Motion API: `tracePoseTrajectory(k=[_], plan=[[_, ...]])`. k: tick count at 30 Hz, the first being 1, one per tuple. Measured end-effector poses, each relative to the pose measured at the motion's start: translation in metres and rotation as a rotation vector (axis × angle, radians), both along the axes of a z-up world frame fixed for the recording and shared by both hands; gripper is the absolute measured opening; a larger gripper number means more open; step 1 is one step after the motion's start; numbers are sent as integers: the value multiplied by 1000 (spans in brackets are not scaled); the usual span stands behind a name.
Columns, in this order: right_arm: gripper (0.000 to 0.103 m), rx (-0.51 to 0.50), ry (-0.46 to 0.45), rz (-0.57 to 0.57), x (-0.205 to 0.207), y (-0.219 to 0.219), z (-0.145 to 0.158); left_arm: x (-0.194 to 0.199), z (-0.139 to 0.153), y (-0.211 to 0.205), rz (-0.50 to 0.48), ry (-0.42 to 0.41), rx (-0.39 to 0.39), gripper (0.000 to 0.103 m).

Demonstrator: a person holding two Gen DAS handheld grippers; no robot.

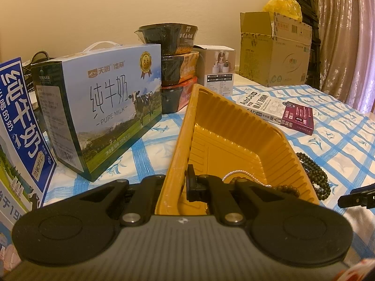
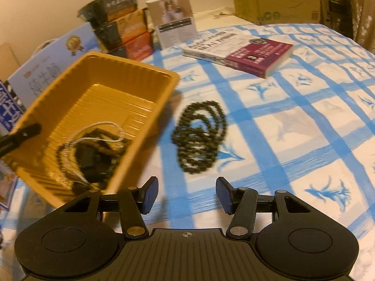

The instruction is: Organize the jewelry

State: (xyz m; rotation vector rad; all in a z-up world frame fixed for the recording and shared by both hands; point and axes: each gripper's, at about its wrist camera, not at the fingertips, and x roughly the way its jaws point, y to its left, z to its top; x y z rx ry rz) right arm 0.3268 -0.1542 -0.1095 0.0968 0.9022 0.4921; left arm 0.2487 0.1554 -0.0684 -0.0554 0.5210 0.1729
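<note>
Left gripper clamped shut on the near wall of the yellow tray, one finger outside the wall and one inside, tipping the tray up off the blue-checked cloth. Inside the tray, at its near end: a silver chain looped over a heap of dark beads, details blurred. Just right of the tray, lying on the cloth and apart from the wall: a coiled dark bead necklace. Right gripper hanging above the cloth on the near side of that necklace, jaws apart with nothing between the blue pads. Beyond the tray: a book flat on the cloth, stacked food bowls, a milk carton to the tray's left
</note>
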Motion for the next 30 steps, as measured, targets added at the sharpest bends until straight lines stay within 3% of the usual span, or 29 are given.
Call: tracePoseTrajectory(k=[13,22,23,24,26,30], plan=[[55,-125,-154,102,24,24,-17,1,0,1,-3,5,9,5],[54,-160,-192,108,44,40,-33,1,0,1,-3,9,11,5],[50,-162,-192,114,44,41,-35,1,0,1,-3,9,12,5],[32,-172,-187,122,45,42,-36,1,0,1,-3,8,11,5],[17,-172,-187,137,42,41,-38,1,0,1,-3,9,11,5],[13,-162,-166,137,34,33,-34,1,0,1,-3,8,10,5]])
